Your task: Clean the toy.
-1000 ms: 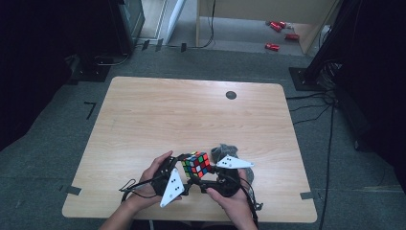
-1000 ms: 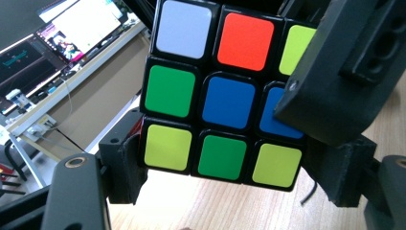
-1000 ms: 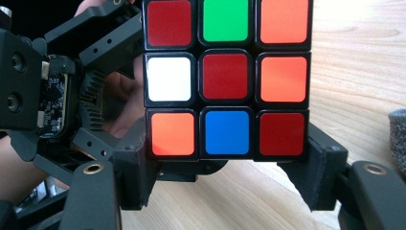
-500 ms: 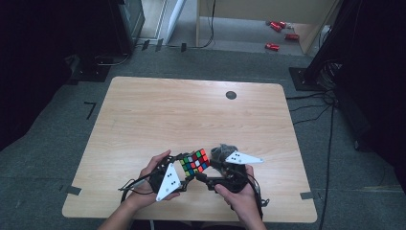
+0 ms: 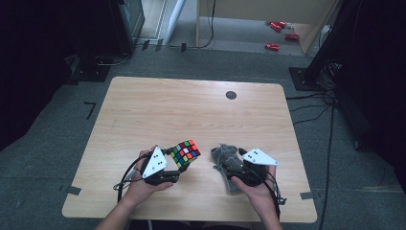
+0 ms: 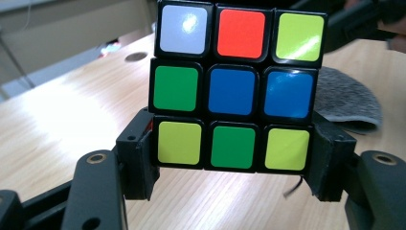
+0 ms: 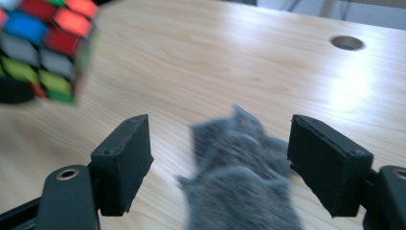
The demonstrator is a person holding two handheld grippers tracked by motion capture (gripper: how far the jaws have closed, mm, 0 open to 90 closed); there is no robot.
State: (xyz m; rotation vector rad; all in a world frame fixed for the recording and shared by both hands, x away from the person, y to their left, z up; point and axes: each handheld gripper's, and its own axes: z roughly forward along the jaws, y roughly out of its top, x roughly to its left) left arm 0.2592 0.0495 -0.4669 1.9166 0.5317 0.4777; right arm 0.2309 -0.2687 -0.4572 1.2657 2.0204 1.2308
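Left gripper (image 5: 173, 160) clamps the puzzle cube (image 5: 186, 153): in the left gripper view both black pads press on the cube's (image 6: 233, 86) bottom layer from either side, cube upright between them. Face toward that camera reads white, red, yellow on top; green, blue, blue in the middle; yellow, green, yellow below.

High view: cube sits toward the near edge of the table (image 5: 191, 110), left of centre, at about 1 o'clock from the left hand (image 5: 143, 179).

Right gripper (image 7: 218, 158) stands open, wide gap between its pads; the jaws have just been closing slightly. A grey cloth (image 7: 239, 177) lies crumpled on the wood between them, touching neither pad as far as visible. In the high view the cloth (image 5: 225, 155) lies at about 3 o'clock from the cube, near it but apart, at about 11 o'clock from the right hand (image 5: 253, 184).

Round hole (image 5: 231, 95) in the tabletop at about 1 o'clock from the cube, well apart.
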